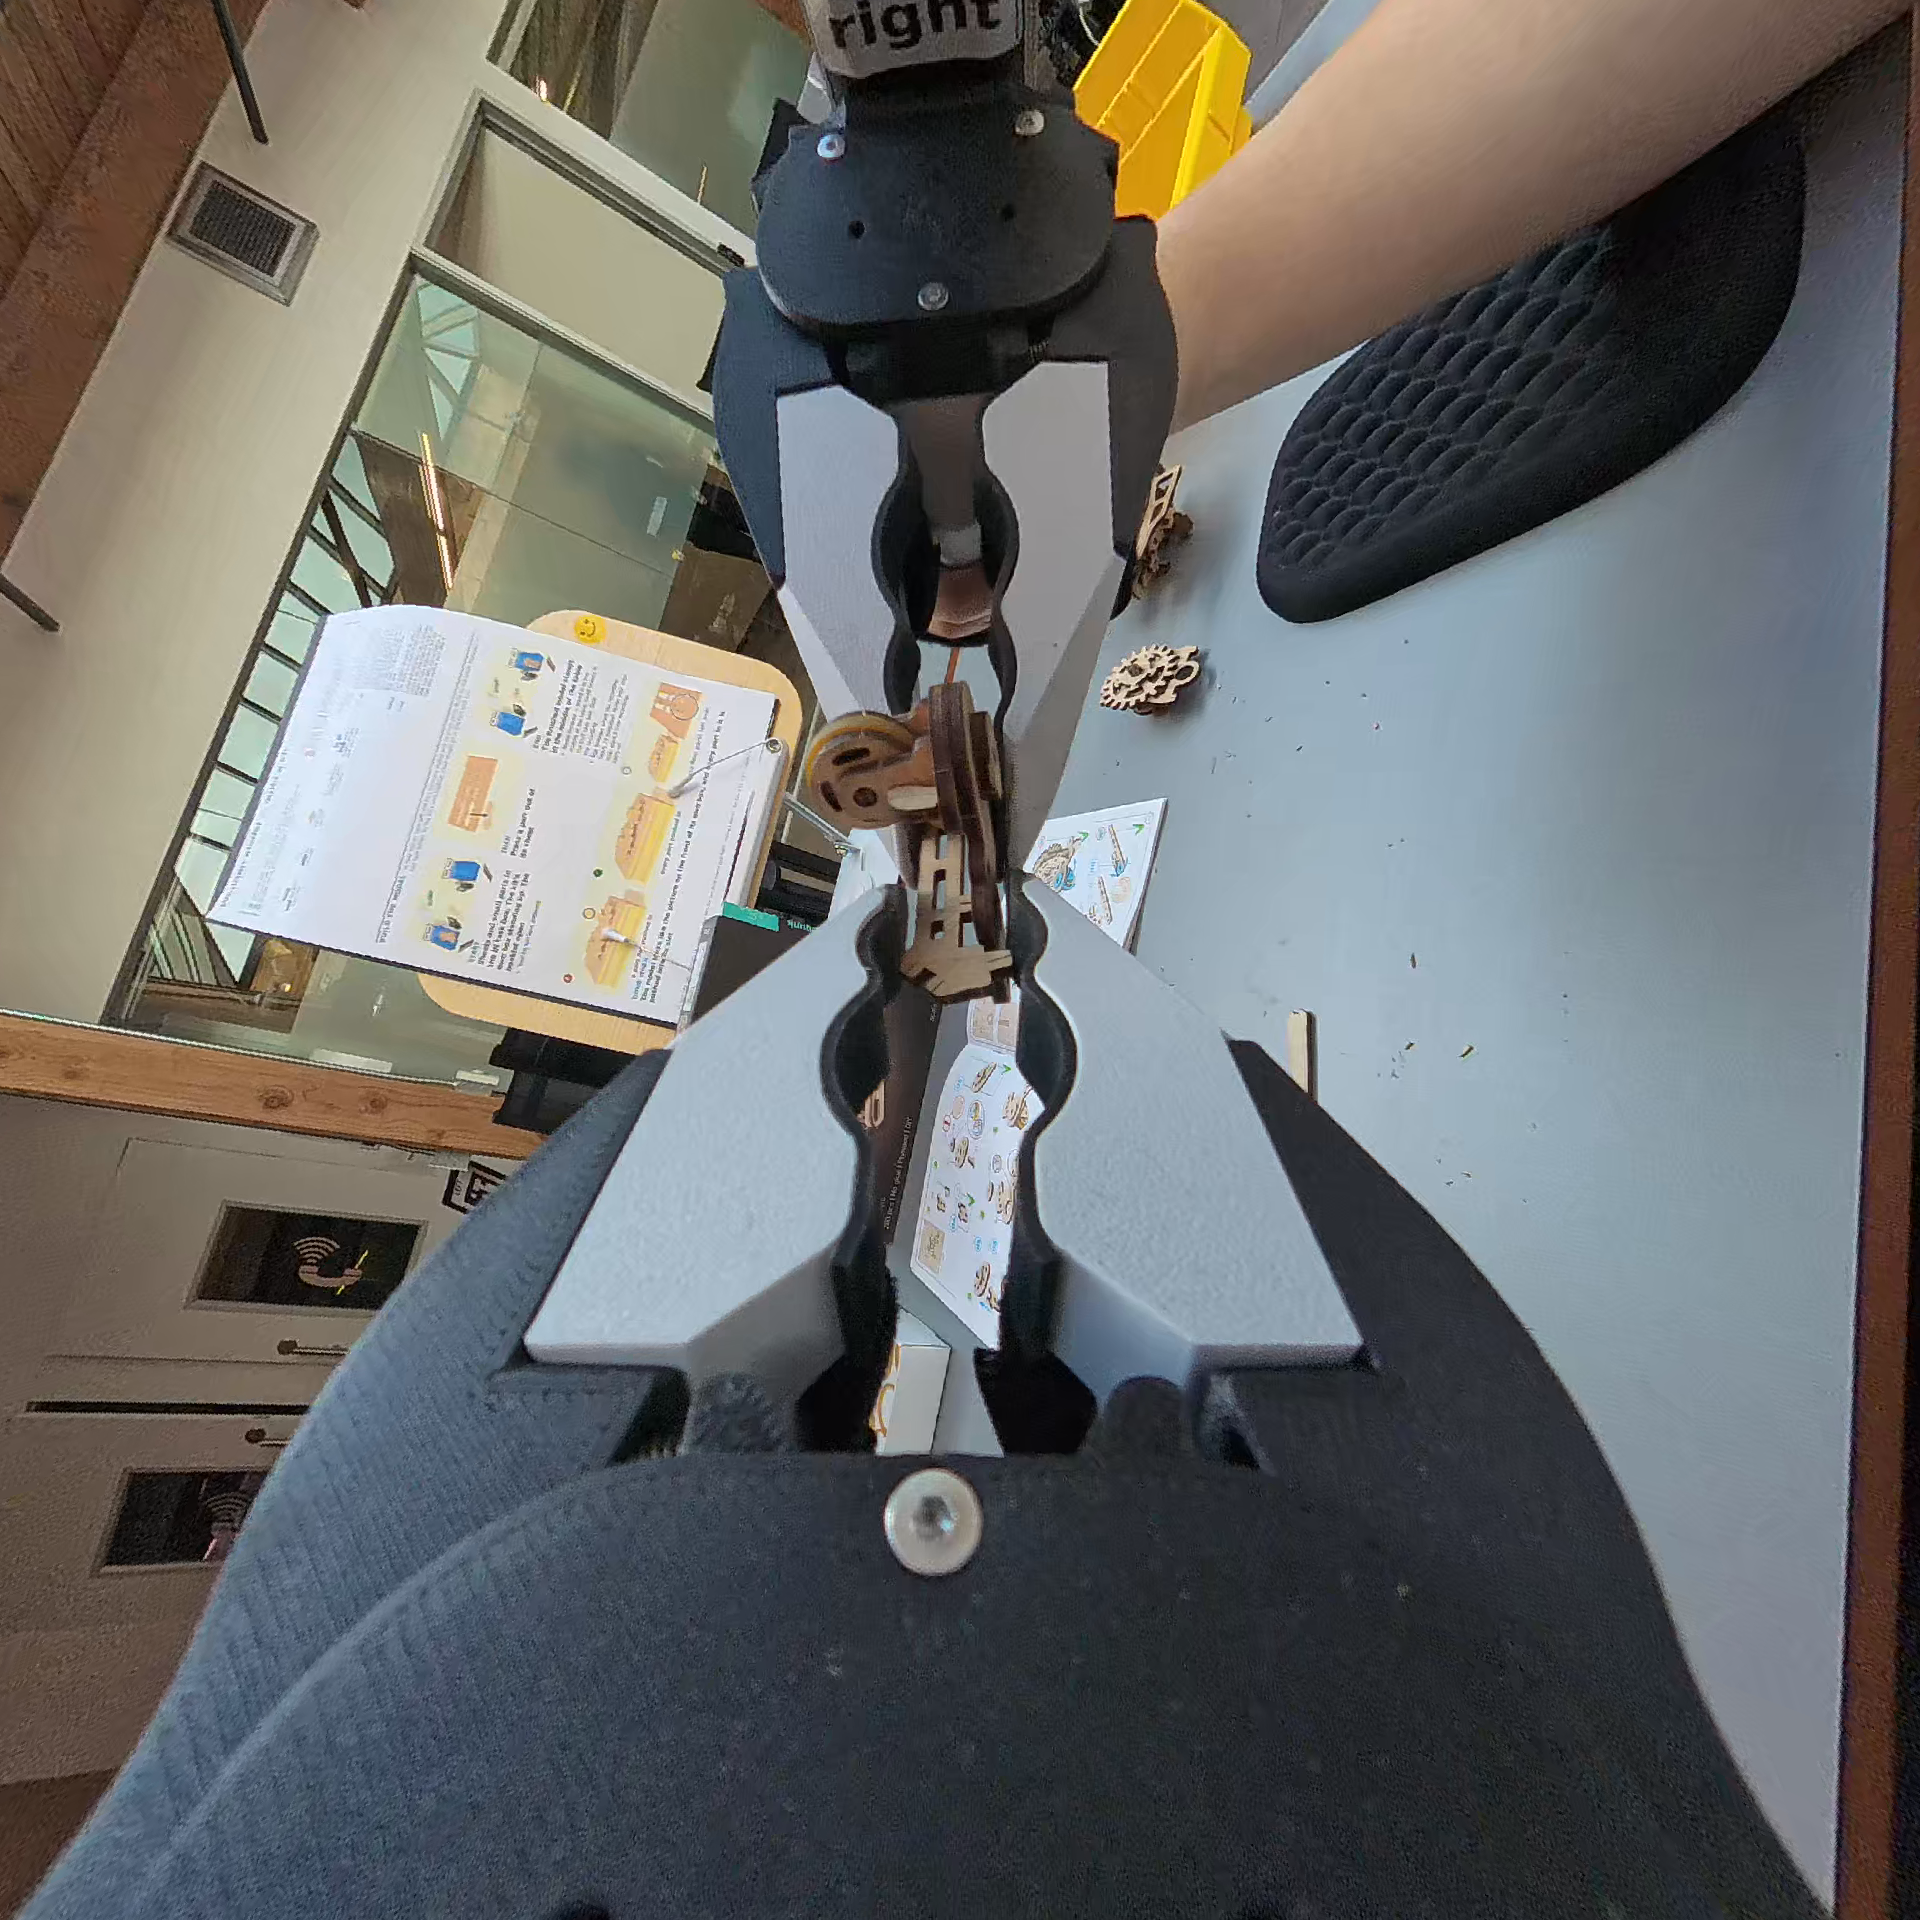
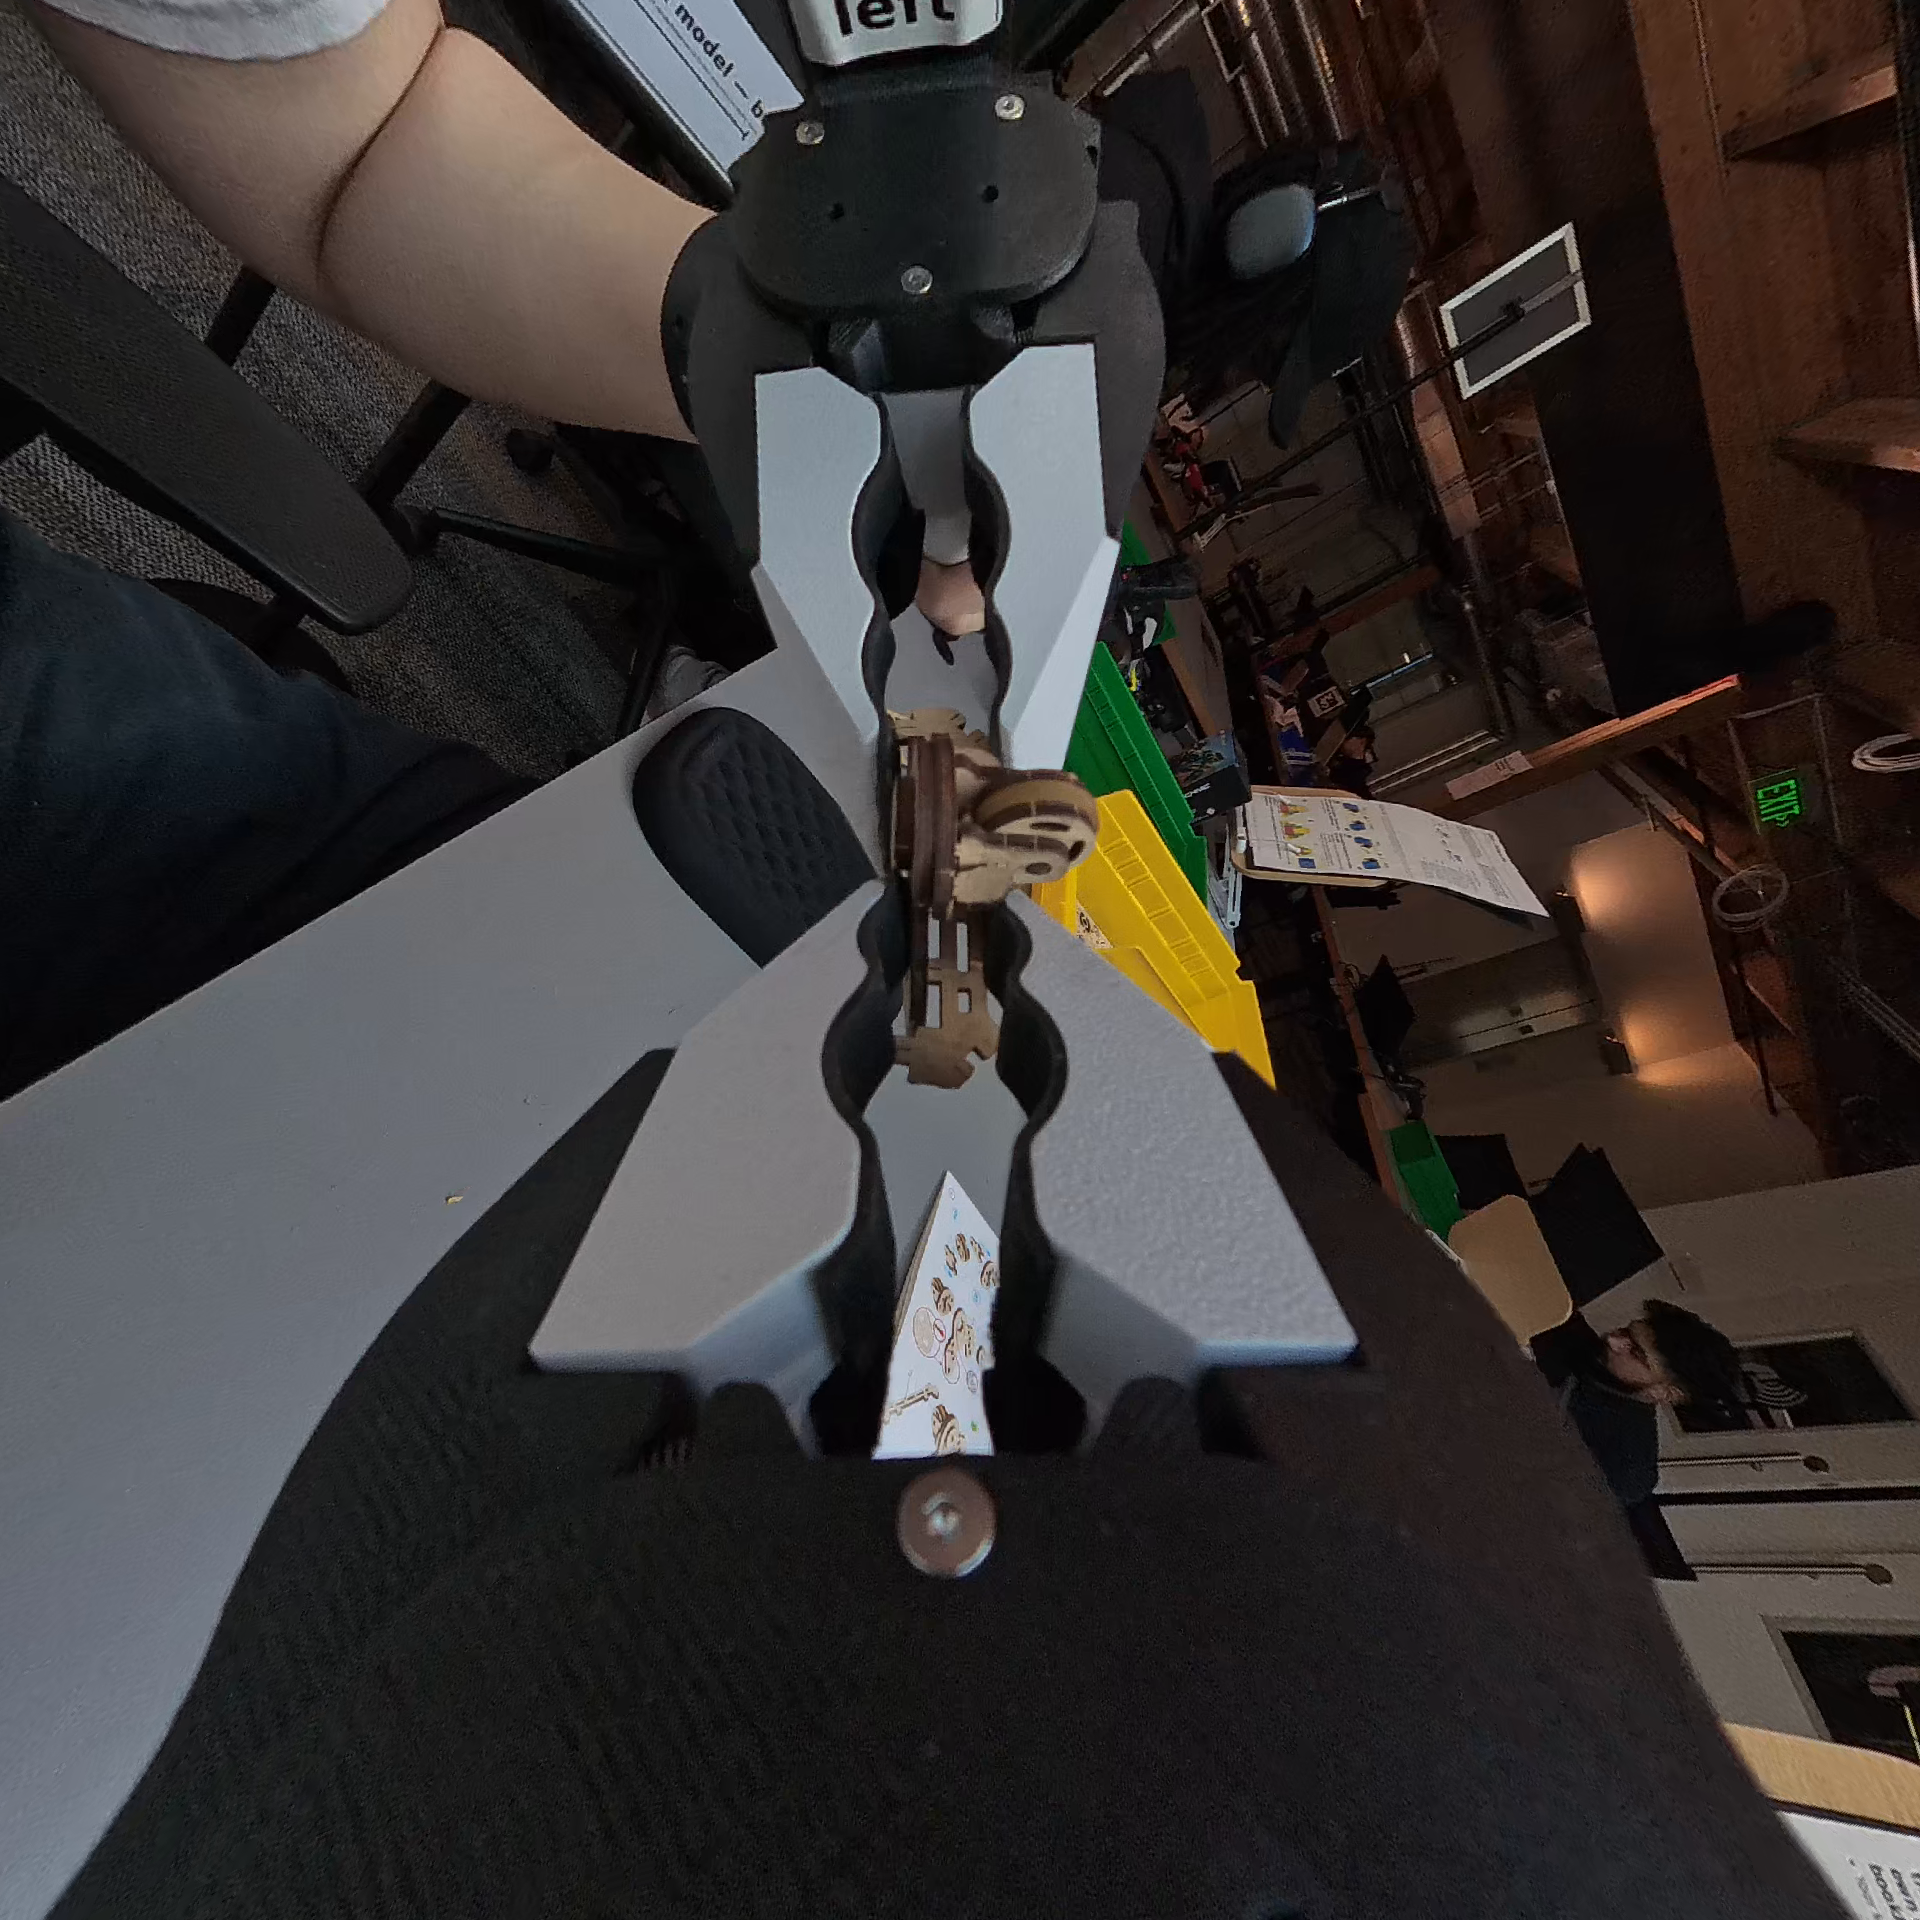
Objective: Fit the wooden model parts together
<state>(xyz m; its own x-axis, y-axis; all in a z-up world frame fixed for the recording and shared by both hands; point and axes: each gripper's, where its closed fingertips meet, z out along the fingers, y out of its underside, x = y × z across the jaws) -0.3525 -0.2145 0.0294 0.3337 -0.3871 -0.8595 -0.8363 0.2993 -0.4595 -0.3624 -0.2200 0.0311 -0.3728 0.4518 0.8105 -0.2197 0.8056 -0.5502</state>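
Note:
A small wooden model [image 1: 862,774], with a round light wheel, dark discs and a ladder-like strip, hangs in the air above the grey table [image 1: 1558,935]. My left gripper [image 1: 954,906] is shut on its near end. My right gripper [image 1: 956,769] comes in from the opposite side and is shut on the far end, tip to tip with the left. In the right wrist view the model [image 2: 1029,821] sits between my right gripper [image 2: 948,914] and the left gripper [image 2: 948,748]. The gripped parts are partly hidden by the pads.
On the table lie a loose wooden gear [image 1: 1148,681], another wooden piece [image 1: 1158,530], a thin wooden stick [image 1: 1299,1049], a picture instruction sheet [image 1: 1101,862] and a black padded rest [image 1: 1538,416]. Yellow [image 2: 1153,935] and green [image 2: 1122,727] bins stand beyond. A clipboard with pages [image 1: 520,800] stands behind. Left and right tips are no more than a few centimetres apart.

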